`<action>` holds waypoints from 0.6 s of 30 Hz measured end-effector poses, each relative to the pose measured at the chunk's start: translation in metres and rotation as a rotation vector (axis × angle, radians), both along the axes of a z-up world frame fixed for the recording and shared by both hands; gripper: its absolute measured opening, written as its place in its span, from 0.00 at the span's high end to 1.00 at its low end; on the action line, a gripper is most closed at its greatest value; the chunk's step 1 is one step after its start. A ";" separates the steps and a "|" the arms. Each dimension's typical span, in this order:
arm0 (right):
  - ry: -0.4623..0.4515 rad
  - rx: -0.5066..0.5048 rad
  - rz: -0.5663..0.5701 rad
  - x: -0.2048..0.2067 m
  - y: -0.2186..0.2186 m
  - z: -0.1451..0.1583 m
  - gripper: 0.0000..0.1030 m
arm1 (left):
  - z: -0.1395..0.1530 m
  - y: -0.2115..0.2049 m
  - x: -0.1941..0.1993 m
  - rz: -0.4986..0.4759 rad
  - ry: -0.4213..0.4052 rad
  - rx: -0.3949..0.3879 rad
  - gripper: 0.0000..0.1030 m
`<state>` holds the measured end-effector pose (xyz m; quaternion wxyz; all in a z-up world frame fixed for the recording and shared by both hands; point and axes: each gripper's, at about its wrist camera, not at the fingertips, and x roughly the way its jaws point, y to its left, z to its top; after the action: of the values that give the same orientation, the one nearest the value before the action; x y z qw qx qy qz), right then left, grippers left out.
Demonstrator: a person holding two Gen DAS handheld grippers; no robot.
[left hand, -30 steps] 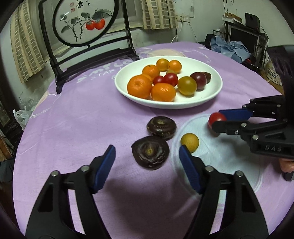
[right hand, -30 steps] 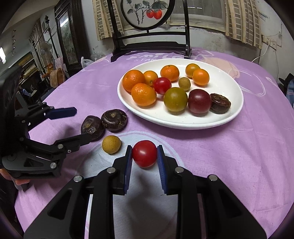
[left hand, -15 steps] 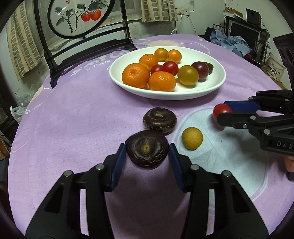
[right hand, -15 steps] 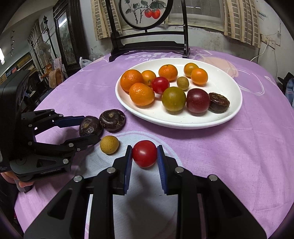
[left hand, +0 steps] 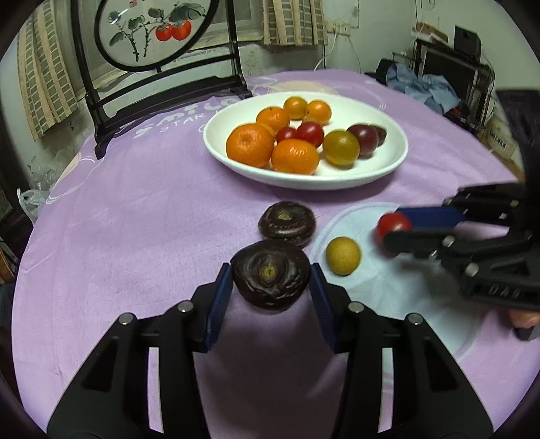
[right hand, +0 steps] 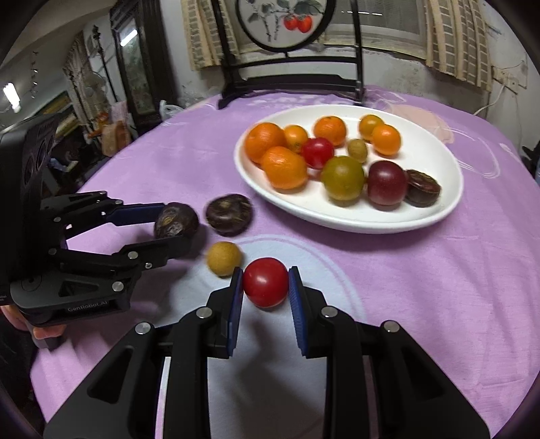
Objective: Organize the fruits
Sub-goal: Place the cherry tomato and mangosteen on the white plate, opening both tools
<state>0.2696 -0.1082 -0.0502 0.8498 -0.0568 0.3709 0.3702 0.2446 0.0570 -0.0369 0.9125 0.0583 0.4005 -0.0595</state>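
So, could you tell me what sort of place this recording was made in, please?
Most likely a lived-in home, at a round dining table with a purple cloth: a carved stand with a painted persimmon panel, curtained windows and a cluttered desk behind.

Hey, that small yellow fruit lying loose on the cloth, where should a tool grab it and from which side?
Take the yellow fruit across its middle; it looks round, so any opposite sides should suit. Come from above or the near side: the second dark fruit lies just beyond it, the left tool holding its dark fruit is on one side, and the right tool with the red tomato on the other.
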 end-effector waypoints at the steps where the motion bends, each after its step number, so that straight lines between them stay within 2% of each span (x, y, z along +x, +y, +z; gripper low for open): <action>1: -0.014 0.024 -0.013 0.000 -0.003 0.004 0.73 | 0.004 0.001 -0.003 0.000 -0.014 -0.013 0.54; 5: -0.076 0.158 -0.148 0.021 -0.024 0.026 0.73 | 0.032 -0.001 0.000 -0.001 -0.096 -0.086 0.54; 10: -0.124 0.186 -0.296 0.063 -0.038 0.032 0.73 | 0.057 -0.012 0.038 0.019 -0.153 -0.099 0.54; 13: -0.103 0.187 -0.330 0.087 -0.043 0.026 0.73 | 0.062 -0.019 0.070 0.025 -0.155 -0.129 0.54; 16: -0.090 0.185 -0.338 0.101 -0.044 0.022 0.73 | 0.059 -0.027 0.092 0.036 -0.150 -0.116 0.54; 18: -0.079 0.199 -0.341 0.104 -0.044 0.022 0.68 | 0.054 -0.029 0.104 0.044 -0.137 -0.117 0.54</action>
<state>0.3738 -0.1522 -0.0285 0.9156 0.0764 0.3030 0.2531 0.3487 0.0278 0.0173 0.9407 -0.0002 0.3342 -0.0587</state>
